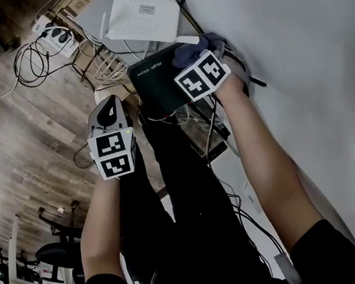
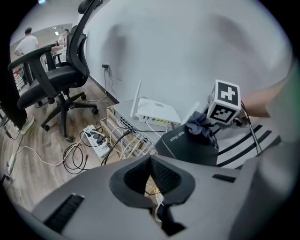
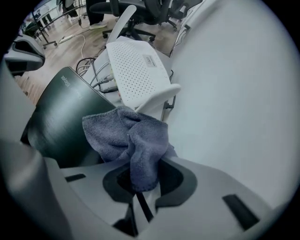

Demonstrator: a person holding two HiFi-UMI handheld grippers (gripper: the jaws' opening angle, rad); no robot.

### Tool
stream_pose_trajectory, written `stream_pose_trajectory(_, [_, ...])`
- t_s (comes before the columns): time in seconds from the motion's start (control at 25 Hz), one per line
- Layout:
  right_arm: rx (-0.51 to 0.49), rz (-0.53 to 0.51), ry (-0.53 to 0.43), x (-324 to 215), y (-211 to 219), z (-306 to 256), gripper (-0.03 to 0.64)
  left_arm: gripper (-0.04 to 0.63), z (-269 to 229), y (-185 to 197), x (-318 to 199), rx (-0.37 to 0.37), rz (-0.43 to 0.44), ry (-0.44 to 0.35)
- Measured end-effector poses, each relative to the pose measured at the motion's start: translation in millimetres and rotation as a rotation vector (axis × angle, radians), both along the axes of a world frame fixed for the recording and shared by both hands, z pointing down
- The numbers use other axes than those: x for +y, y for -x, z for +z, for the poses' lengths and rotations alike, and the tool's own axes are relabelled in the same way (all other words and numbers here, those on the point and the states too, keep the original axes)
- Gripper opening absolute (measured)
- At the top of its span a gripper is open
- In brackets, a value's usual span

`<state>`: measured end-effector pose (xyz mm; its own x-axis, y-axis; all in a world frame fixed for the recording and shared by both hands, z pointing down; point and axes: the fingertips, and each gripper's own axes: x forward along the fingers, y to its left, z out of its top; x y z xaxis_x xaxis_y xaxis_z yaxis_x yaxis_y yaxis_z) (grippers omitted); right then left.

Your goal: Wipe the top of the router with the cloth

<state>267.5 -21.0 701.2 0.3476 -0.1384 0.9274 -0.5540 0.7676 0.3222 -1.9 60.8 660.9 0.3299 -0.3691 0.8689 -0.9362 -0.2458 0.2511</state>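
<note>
A crumpled grey-blue cloth [image 3: 129, 140] lies bunched on the far corner of the black router [image 3: 61, 117], a smooth dark box with pale lettering, beside a white router [image 3: 133, 70] against the wall. The right gripper [image 3: 140, 176] has its jaws pinched on the cloth's lower fold. The left gripper [image 2: 152, 176] hangs apart over the tangled cables [image 2: 124, 143], jaws together and empty.

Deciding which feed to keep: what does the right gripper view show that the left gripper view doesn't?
Only right gripper view: the right gripper, jaws shut on the cloth. Only left gripper view: the left gripper, jaws shut and empty, a power strip and an office chair. Both: the black router, the white router, the cloth.
</note>
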Motion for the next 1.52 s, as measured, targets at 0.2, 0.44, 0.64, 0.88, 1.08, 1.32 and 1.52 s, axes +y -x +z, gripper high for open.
stream_pose_trajectory(0.2, [0.012,-0.007,-0.046,1,3,-1,0.048,0.002,4,1,4,-0.003,0.003,0.011])
stream_pose_trajectory(0.44, [-0.079,0.041,-0.032,4,13,1,0.048,0.003,7,3,5,0.002,-0.011,0.015])
stream_pose_trajectory(0.64, [-0.148,0.07,-0.034,11,24,0,0.048,0.002,7,2,8,0.009,-0.009,0.018])
stream_pose_trajectory(0.88, [-0.244,0.131,-0.057,16,43,-1,0.048,0.003,10,6,10,0.009,-0.019,0.023])
stream_pose_trajectory(1.08, [-0.313,0.17,-0.012,24,66,-4,0.048,0.003,8,11,9,0.009,-0.029,0.021])
stream_pose_trajectory(1.32, [-0.378,0.116,0.042,31,98,-8,0.048,0.003,7,13,6,0.014,-0.04,0.021])
stream_pose_trajectory(1.52, [-0.427,0.043,0.051,38,129,-10,0.048,0.003,8,18,5,0.01,-0.051,0.02])
